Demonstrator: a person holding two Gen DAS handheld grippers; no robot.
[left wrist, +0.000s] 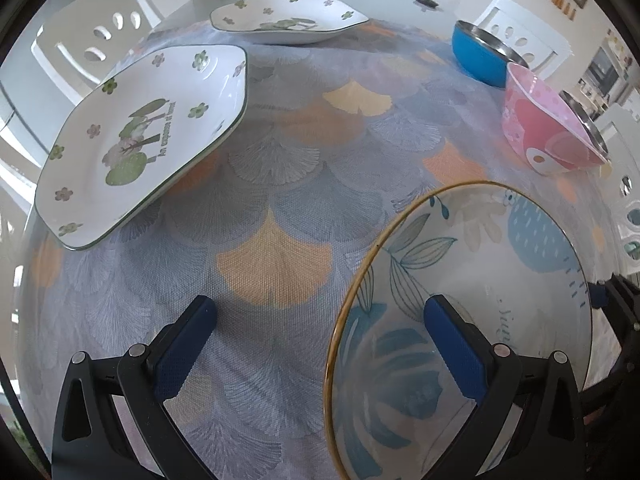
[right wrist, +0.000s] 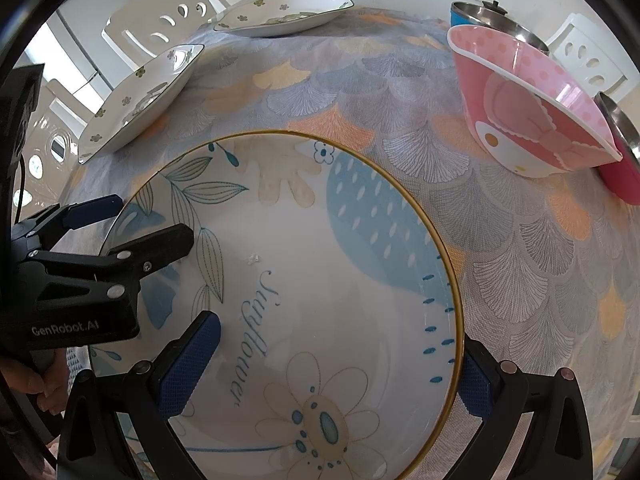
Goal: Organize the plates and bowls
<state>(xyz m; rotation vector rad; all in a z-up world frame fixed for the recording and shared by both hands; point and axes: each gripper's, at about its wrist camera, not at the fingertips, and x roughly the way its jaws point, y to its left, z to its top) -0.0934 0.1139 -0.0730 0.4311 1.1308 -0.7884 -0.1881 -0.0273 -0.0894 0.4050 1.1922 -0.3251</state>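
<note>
- Two grippers sit at the round plate, which lies flat on the tablecloth at the near edge of the table; nothing is lifted yet.
- Left gripper: fingers wide apart, one over bare cloth, one over the plate's left side. If it closes from here, I judge it could nudge the plate sideways instead of gripping the rim.
- Right gripper: fingers apart, straddling the plate's right rim, one over the plate, one outside and low. A shallow bite on smooth glazed china could slip when lifted.
- Farther left, two square plates lie well apart from the round one.
- On the right, the pink bowl leans on a steel bowl; a careless swing could knock them.
</note>
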